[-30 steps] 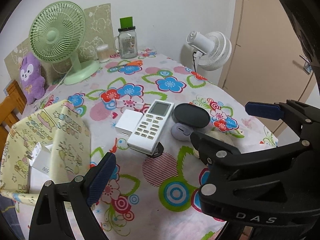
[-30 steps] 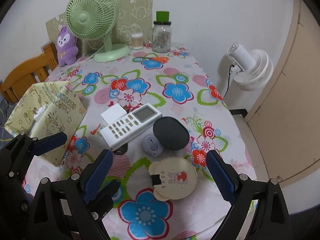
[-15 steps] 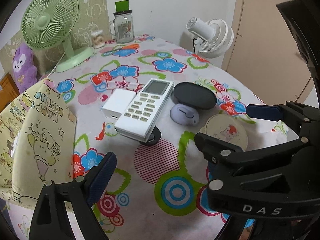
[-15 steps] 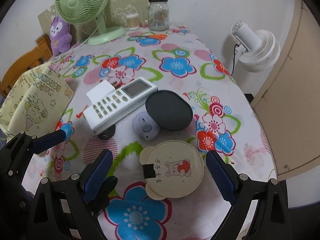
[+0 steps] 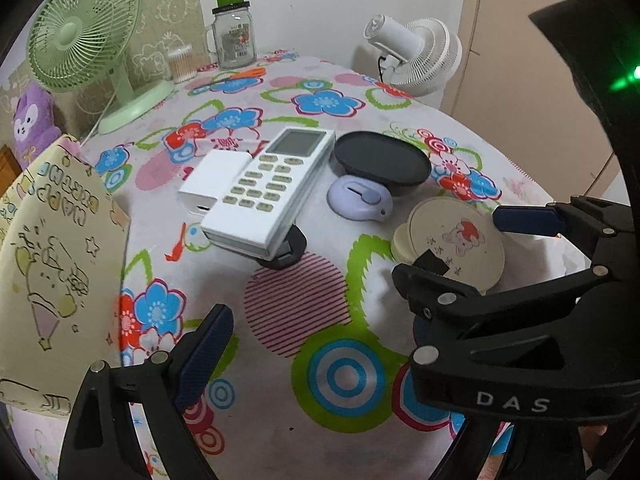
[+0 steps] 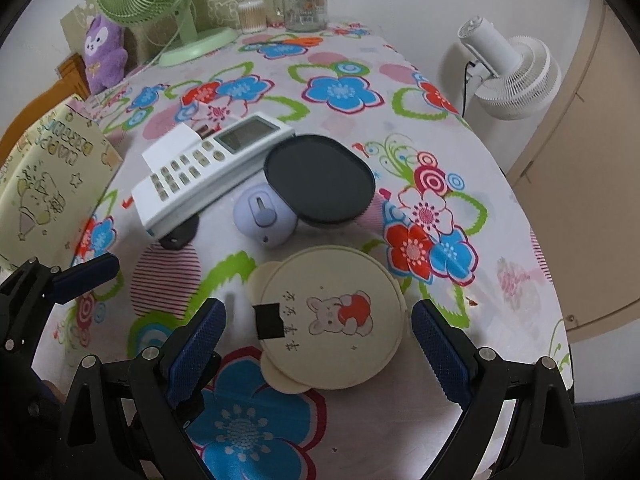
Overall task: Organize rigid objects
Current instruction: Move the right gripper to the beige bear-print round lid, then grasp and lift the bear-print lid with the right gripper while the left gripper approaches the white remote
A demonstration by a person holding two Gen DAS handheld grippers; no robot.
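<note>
A cream round bear-eared lid [image 6: 332,320] lies near the table's front. My right gripper [image 6: 320,338] hangs over it, open, a blue pad on each side and neither touching. Behind the lid are a lavender round gadget [image 6: 262,216], a black oval dish [image 6: 320,178], and a white remote [image 6: 208,168] tilted up on a small black disc [image 6: 180,234]. A white charger block [image 5: 212,178] lies beside the remote. My left gripper [image 5: 320,344] hovers over bare cloth left of the lid. Its left finger [image 5: 204,356] stands wide with nothing at it; the right gripper hides the other.
A yellow gift bag [image 5: 52,260] stands at the table's left edge. A green fan [image 5: 84,32], a glass jar [image 5: 234,36], a cotton swab pot [image 5: 182,62] and a purple plush [image 5: 32,120] line the back. A white fan [image 6: 508,76] stands past the right edge.
Both grippers have come down toward the table, so the objects look larger. The right gripper's pads now flank the cream lid. Nothing on the table has moved.
</note>
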